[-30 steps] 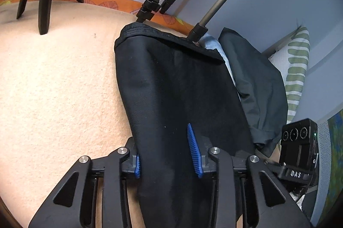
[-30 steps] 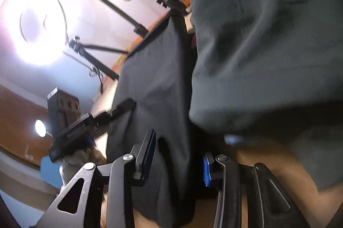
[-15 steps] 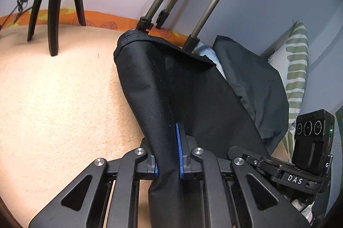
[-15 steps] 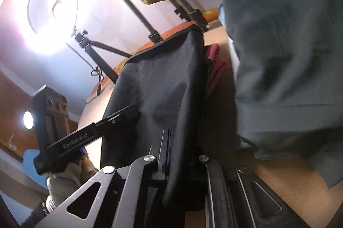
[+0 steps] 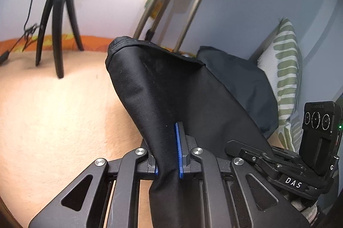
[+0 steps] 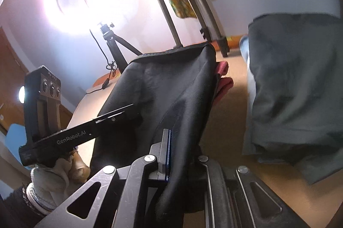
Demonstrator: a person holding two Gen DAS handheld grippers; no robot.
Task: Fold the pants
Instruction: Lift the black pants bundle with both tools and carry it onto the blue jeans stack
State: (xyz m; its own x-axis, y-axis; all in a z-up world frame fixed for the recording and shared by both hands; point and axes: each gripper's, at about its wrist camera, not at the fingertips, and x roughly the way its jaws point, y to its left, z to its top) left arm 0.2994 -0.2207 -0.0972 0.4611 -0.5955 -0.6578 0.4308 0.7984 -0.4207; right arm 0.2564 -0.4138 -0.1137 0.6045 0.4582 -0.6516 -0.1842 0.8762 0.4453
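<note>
Black pants stretch from my grippers away across a beige blanket, their far hem lying flat near the tripod legs. My left gripper is shut on the near edge of the pants and holds it raised. My right gripper is shut on the same near edge of the pants, to the right of the left one. The left gripper's body and the gloved hand holding it show in the right wrist view.
A dark grey garment lies right of the pants, with a striped pillow behind it. A red cloth peeks out beside the pants. A black tripod and metal stand legs rise at the far edge.
Both grippers were open around the pants' near edge a second ago. They have closed on it and lifted it, tilting both views upward.
</note>
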